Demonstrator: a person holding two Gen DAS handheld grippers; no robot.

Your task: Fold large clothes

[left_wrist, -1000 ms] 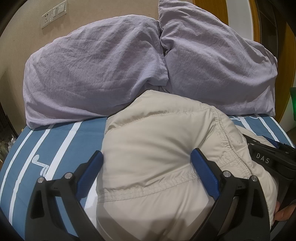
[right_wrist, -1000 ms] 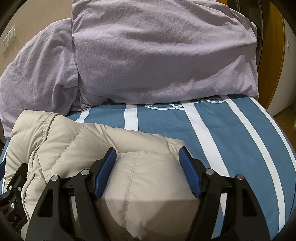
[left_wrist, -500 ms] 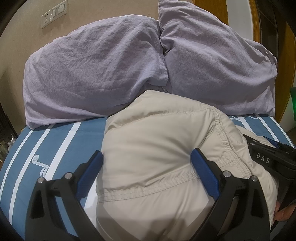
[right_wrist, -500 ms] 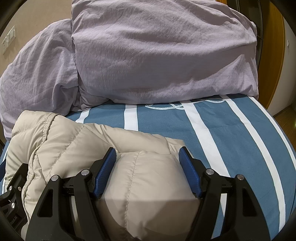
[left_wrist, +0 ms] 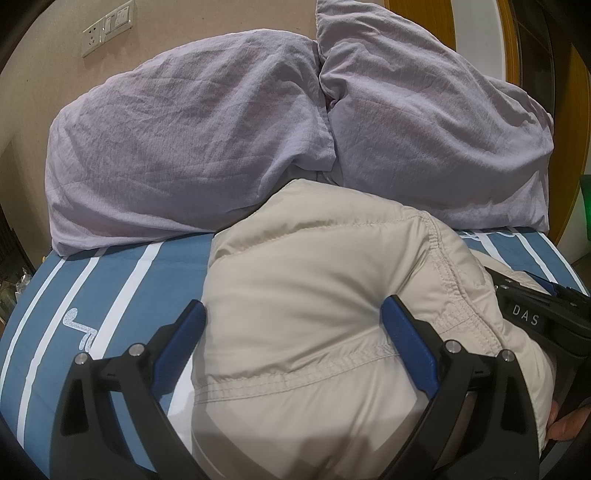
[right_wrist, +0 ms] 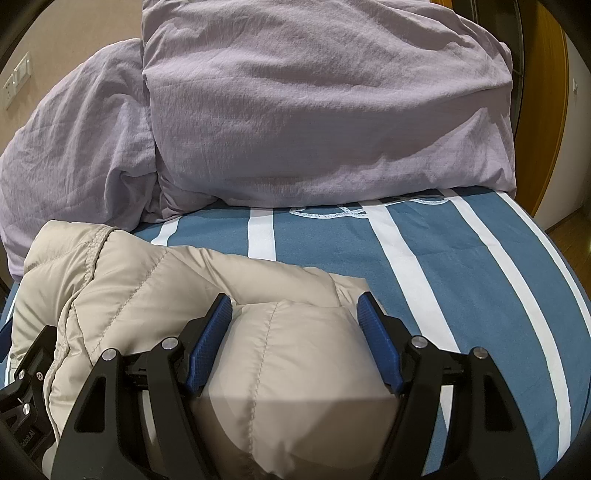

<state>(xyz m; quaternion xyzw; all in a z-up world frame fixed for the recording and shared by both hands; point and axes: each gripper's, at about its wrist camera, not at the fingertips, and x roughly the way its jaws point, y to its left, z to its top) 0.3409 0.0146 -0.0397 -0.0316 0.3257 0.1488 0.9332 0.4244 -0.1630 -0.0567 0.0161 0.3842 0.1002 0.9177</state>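
A beige puffy jacket [left_wrist: 314, 266] lies bundled on the blue striped bed sheet [left_wrist: 92, 295]. My left gripper [left_wrist: 293, 325] straddles its left part, both blue pads pressed against the padding, and the right pad [left_wrist: 406, 339] dents the fabric. In the right wrist view a quilted bulge of the jacket [right_wrist: 147, 280] fills my right gripper [right_wrist: 293, 325], with a pad against each side. The right gripper's black body [left_wrist: 535, 317] shows at the jacket's right edge, with a fingertip of the hand [left_wrist: 565, 428] below it.
Two lilac pillows [left_wrist: 184, 147] [left_wrist: 424, 129] lean against the wall just behind the jacket. Bare striped sheet [right_wrist: 443, 258] extends to the right up to the bed's edge. A wall socket [left_wrist: 107, 26] is at top left, and a wooden door frame [right_wrist: 546, 110] at right.
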